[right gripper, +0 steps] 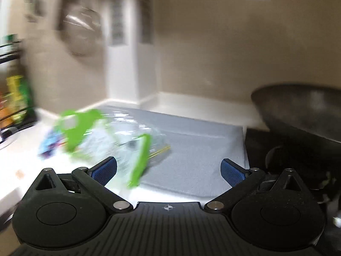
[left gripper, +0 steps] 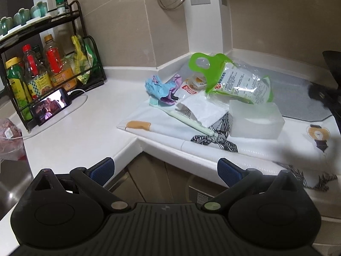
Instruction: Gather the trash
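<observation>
Lying ahead-left of the right claw (right gripper: 168, 168), jaws wide, empty: green-edged bag (right gripper: 102, 140), long axis slanting toward it, on the tabletop (left gripper: 81, 128). Left claw (left gripper: 166, 170) wide, empty, off the edge, farther from the bag; right nearer

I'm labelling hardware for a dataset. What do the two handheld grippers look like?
Both look alike: the left gripper and right gripper have matte black ribbed bodies, round side housings, silver pivot pins and textured blue finger pads. The right one has a small crosshair mark.
</observation>
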### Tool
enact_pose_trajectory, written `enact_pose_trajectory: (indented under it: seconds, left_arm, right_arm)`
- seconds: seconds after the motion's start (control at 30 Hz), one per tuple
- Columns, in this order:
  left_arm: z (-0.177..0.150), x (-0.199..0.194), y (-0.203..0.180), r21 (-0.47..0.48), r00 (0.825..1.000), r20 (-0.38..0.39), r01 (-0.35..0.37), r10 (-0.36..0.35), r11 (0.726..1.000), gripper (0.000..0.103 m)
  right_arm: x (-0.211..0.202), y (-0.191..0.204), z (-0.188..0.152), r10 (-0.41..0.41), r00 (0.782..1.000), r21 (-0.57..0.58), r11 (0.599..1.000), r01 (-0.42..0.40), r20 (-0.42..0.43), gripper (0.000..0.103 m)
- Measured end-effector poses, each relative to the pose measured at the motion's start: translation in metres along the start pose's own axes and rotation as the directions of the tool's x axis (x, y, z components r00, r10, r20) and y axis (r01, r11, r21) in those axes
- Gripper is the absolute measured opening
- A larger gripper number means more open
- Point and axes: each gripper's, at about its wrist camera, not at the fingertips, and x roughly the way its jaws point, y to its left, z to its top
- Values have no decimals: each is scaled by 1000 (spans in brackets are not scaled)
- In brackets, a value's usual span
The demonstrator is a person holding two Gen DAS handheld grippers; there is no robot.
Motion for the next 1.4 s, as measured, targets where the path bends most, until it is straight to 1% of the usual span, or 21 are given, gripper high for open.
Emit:
enact_pose_trajectory:
  seconds: [0.1,0.17,0.23,0.33,0.4,0.6,0.77,1.1,1.4]
  left_arm:
    - [-8,-15,-1,-5,1000,-1,29,-29,1000,103]
    - [-11,-24,-3,-7,1000,0,23,-23,1000,103]
    - [-13,-32,-4,-21,1000,3,1,0,1000,103]
    - [-14,-42,-2,-44,999,5,48,-48,998,103]
    - [-15,-48,-2,-46,999,10,51,-51,998,103]
    - [-17,-53,2,-63,998,5,62,-62,996,103]
    - [-17,-56,6,-61,998,14,54,-53,997,103]
    - [-16,-55,14,-80,998,10,59,-58,995,103]
    - [-16,-51,15,-82,998,0,64,-65,995,103]
  right_arm:
    - [-50,8,-22,24,999,-11,1000,-23,35,103]
    - [-66,10,-26,49,999,-37,998,-49,4,103]
    - [-78,12,-27,47,999,-45,998,-47,-10,103]
    - [-98,12,-26,43,999,-50,998,-43,13,103]
    - [-103,14,-27,44,999,-62,997,-43,17,103]
    - [-106,21,-28,49,999,-58,997,-49,4,103]
    - [-105,25,-28,60,998,-51,997,-61,-15,103]
    - [-108,36,-24,68,998,-83,994,-68,-1,103]
    - [-104,39,-23,59,998,-86,994,-60,-9,103]
